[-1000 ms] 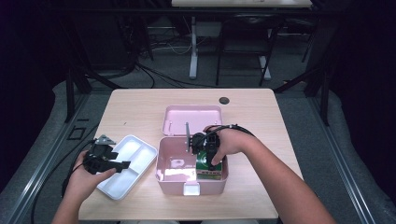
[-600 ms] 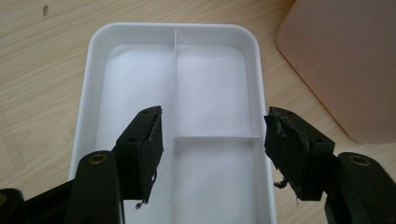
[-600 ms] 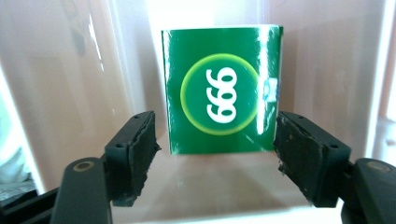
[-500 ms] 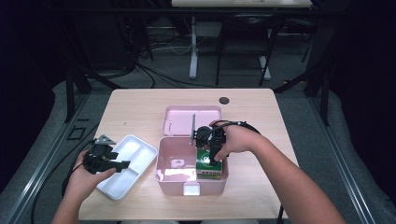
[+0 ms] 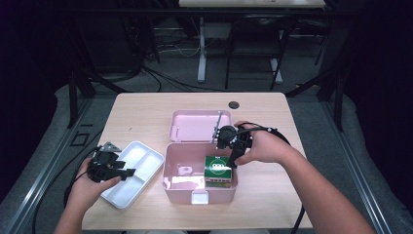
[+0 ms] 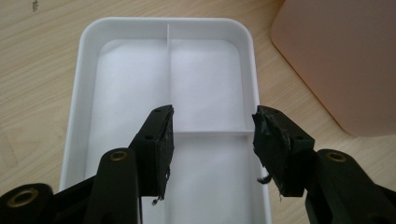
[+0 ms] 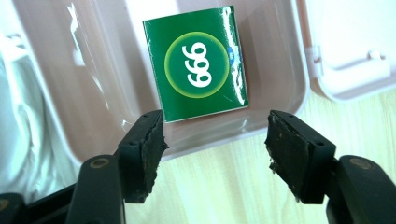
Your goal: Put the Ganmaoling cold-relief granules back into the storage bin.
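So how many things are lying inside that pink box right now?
2 that I can make out in the pink box: a green packet at its right end, and a small pale item near the middle. More could be hidden behind the near wall.

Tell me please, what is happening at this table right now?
A person works with a claw in each hand. The right claw hangs open above the pink box, where a green carton marked 999 lies inside; its jaws have just been closing, with nothing between them. The left claw is open over the white divided tray, jaws also closing, nothing gripped. The box's lid lies open behind it.
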Demonstrator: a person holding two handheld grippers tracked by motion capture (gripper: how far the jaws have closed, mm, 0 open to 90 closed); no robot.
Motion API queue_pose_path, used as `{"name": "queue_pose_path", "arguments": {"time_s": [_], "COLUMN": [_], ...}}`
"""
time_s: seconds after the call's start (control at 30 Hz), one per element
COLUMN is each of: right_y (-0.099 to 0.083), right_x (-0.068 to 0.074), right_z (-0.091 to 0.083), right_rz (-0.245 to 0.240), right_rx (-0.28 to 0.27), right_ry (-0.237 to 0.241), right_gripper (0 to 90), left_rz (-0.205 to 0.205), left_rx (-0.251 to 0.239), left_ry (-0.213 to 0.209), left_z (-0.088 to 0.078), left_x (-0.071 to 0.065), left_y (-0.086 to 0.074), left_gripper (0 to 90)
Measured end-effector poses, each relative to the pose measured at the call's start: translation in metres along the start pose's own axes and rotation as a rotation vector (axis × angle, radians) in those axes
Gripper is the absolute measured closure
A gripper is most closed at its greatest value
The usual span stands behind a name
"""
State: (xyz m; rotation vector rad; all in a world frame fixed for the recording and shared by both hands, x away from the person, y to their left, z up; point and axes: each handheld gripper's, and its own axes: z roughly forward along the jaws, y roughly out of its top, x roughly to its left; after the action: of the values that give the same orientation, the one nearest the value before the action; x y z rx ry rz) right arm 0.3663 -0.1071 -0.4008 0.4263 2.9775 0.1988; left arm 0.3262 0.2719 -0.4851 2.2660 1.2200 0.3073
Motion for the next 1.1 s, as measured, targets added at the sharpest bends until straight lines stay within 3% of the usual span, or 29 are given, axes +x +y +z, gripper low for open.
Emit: {"name": "queue_pose_path", "arguments": {"time_s": [0.17,0.27,0.3,0.4,0.43,0.57,0.63,0.83,1.1], "right_y": [-0.011,-0.022,-0.028,-0.036,-0.047,-0.060,-0.075,-0.094,-0.110], "right_x": [0.003,0.002,0.000,0.000,0.000,0.002,0.008,0.019,0.020], "right_z": [-0.009,-0.010,-0.010,-0.009,-0.008,-0.008,-0.010,-0.004,0.008], "right_rz": [0.054,0.112,0.154,0.180,0.207,0.245,0.297,0.375,0.445], "right_rx": [-0.048,-0.099,-0.135,-0.179,-0.209,-0.254,-0.341,-0.400,-0.471], "right_ry": [-0.012,-0.056,-0.048,-0.020,-0.014,-0.030,-0.009,-0.071,-0.057], "right_gripper": [39.0,39.0,39.1,40.4,40.8,41.4,41.6,41.4,40.3], "left_rz": [-0.004,-0.031,-0.036,-0.048,-0.060,-0.058,-0.060,-0.071,-0.074], "left_rx": [0.008,0.027,0.031,0.015,0.015,0.012,0.013,-0.003,-0.002], "left_ry": [0.016,0.008,0.010,0.022,0.017,0.028,0.032,0.041,0.013], "left_z": [0.003,0.005,0.005,0.004,0.003,0.002,0.002,0.000,0.000], "left_x": [0.002,0.005,0.005,0.007,0.007,0.007,0.007,0.010,0.011], "left_y": [-0.001,-0.003,-0.004,-0.004,-0.004,-0.004,-0.004,-0.008,-0.008], "left_gripper": [47.7,47.7,47.8,49.0,49.0,49.0,49.1,48.8,55.1]}}
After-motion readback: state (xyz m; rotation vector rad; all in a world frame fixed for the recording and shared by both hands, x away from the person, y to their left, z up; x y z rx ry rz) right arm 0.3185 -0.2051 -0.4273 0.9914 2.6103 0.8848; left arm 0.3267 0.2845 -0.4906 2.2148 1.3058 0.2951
